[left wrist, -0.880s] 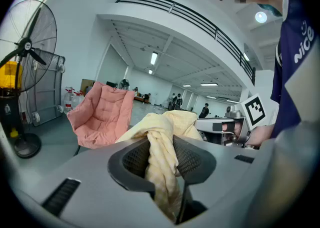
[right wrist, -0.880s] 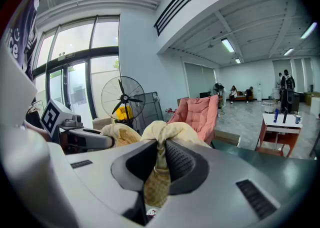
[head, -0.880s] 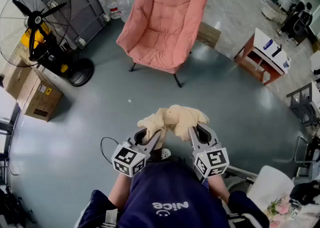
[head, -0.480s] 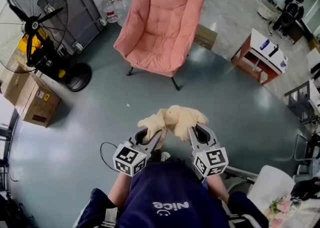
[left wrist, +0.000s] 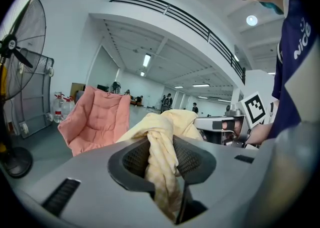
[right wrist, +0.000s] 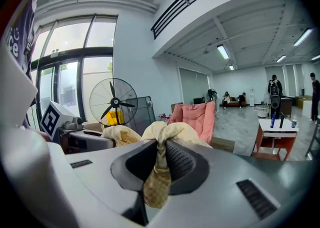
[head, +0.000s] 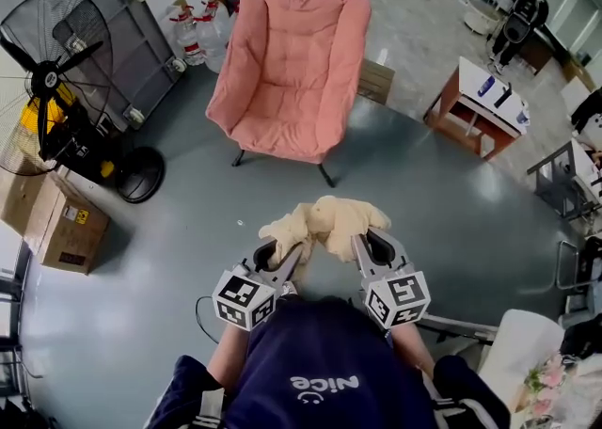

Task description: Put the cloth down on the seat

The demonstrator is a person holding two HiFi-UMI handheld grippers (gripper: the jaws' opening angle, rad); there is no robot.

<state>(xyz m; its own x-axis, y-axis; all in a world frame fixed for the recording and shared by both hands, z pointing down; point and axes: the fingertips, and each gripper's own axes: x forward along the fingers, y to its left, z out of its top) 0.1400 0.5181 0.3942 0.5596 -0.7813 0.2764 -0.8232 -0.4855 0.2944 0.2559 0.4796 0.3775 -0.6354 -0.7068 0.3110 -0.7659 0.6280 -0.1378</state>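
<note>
item: cream cloth (head: 326, 222), bunched, both ends clamped in left gripper (head: 285, 261) and right gripper (head: 361, 253), held over floor (head: 169, 230) well short of pink chair (head: 287, 88). risk: early release likely drops it on floor; one-sided release leaves it dangling.

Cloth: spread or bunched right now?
Bunched. The cloth is a crumpled wad, one gathered end pinched in the left claw, another in the right claw, short of the pink chair.

Cloth (head: 326, 220): soft pale-yellow fabric, matt, fine checked weave. Armchair (head: 292, 70): quilted pink fabric, thin dark metal legs. Floor (head: 160, 258): smooth grey coating, slight sheen. Box (head: 58, 230): plain brown cardboard. Left gripper (left wrist: 162, 158) and right gripper (right wrist: 159, 164): matt grey plastic shells, dark ribbed pads (left wrist: 194, 159).
</note>
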